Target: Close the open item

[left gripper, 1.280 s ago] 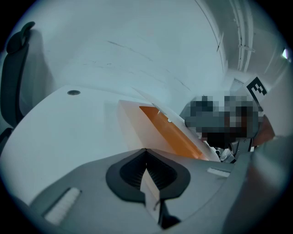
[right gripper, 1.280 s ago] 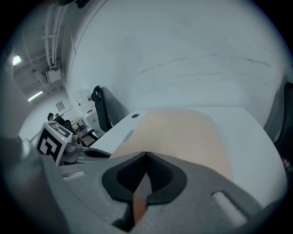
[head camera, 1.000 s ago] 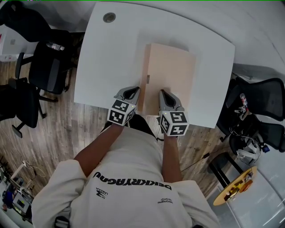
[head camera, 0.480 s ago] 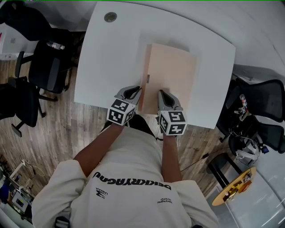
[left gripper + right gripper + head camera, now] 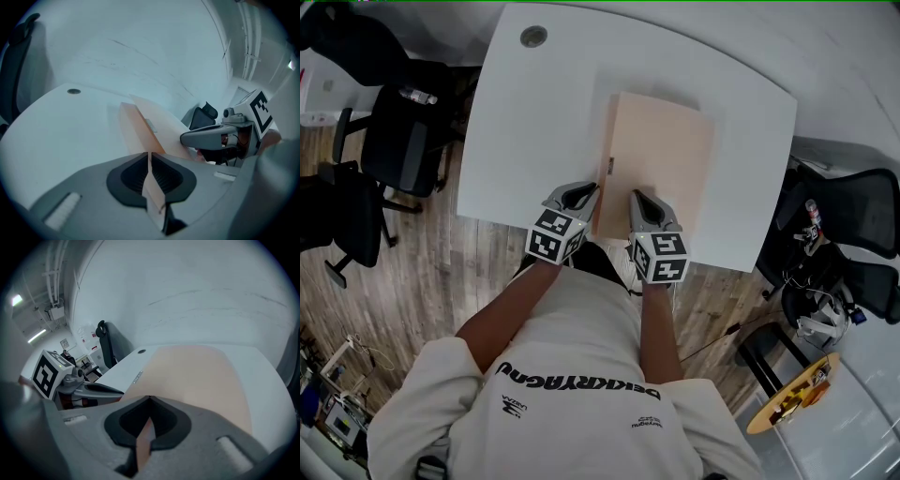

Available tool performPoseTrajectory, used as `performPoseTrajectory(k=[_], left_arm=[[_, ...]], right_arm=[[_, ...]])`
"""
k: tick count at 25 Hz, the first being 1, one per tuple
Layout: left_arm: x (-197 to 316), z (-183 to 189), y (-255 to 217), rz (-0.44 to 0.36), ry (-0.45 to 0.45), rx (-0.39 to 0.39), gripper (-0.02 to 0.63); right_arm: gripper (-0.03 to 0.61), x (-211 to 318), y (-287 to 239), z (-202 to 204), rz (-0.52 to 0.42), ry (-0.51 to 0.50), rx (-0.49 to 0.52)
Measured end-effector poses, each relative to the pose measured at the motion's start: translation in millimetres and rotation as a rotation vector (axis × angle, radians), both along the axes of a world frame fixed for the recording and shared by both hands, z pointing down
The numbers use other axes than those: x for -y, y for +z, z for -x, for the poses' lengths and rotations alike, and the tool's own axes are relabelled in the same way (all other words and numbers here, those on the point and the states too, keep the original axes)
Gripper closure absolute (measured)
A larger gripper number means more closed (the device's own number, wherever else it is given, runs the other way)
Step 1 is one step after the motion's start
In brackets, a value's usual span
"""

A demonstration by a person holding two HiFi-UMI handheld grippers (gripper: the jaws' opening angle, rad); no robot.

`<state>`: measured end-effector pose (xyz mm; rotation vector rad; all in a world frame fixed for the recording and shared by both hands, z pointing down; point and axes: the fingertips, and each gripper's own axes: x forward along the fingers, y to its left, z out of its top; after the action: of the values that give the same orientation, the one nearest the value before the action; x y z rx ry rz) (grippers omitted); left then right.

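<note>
Barely shifting, the right gripper [image 5: 643, 204] edges toward the left gripper [image 5: 581, 194]. Each is clamped on the near edge of the tan folder [image 5: 664, 155] on the bench [image 5: 516, 112]. Its cover looks nearly flat, so probably only pressing down and releasing remain.

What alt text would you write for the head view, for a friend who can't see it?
Seen from above, a person in a white shirt holds a left gripper and a right gripper at the near edge of a beige folder lying on a white table. Black office chairs stand around the table on a wooden floor.
</note>
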<state>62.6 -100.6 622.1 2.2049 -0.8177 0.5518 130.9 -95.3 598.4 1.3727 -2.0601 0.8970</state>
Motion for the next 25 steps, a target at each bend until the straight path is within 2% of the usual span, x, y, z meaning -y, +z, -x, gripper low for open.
performPoseTrajectory(k=[25], left_arm=[[-0.1,-1.0,-1.0,0.010,-0.015,0.001,0.581]], right_arm=[[0.581,-1.5,15.1,5.8,0.067,-0.053,-0.010]])
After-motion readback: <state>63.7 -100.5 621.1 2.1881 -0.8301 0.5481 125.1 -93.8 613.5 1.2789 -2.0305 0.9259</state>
